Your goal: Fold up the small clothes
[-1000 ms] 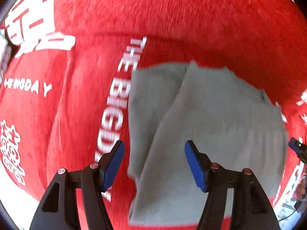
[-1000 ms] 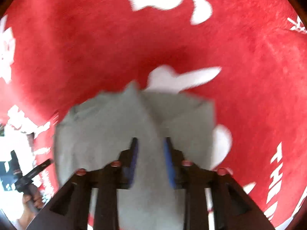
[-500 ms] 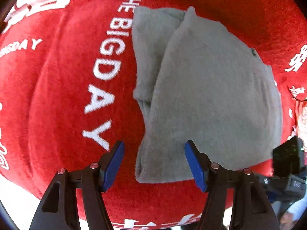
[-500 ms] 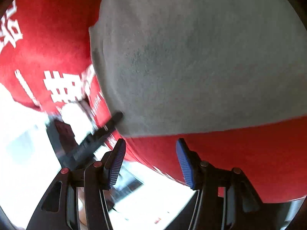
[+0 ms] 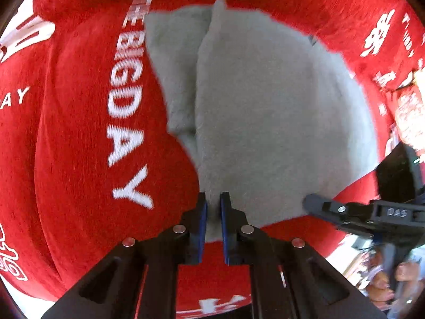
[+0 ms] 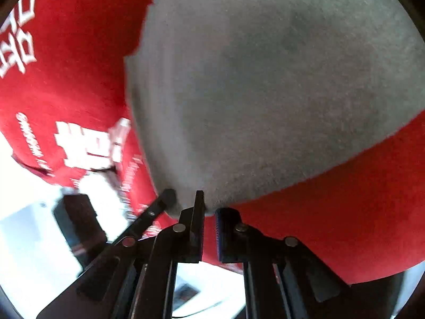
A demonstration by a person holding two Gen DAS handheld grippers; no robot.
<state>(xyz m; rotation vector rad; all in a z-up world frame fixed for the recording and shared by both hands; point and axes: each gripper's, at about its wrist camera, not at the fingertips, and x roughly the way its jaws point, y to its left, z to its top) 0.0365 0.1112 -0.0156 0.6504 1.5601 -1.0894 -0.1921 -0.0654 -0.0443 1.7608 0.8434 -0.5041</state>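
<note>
Both claws pinch the near edge of a grey garment on a red cloth

The left gripper [image 5: 213, 208], jaws closing, nips the grey garment [image 5: 265, 111] at its near left corner; the fabric spreads from there toward 12 and 2 o'clock. The right gripper [image 6: 209, 210] is clamped on the garment's [image 6: 265, 93] other near corner, cloth fanning to 12 o'clock. Beneath lies a red printed cloth [image 5: 79, 146], lettering at 10 o'clock.

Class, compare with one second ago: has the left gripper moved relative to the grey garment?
Yes. The left gripper has come to the grey garment's near edge and is closing on it.
</note>
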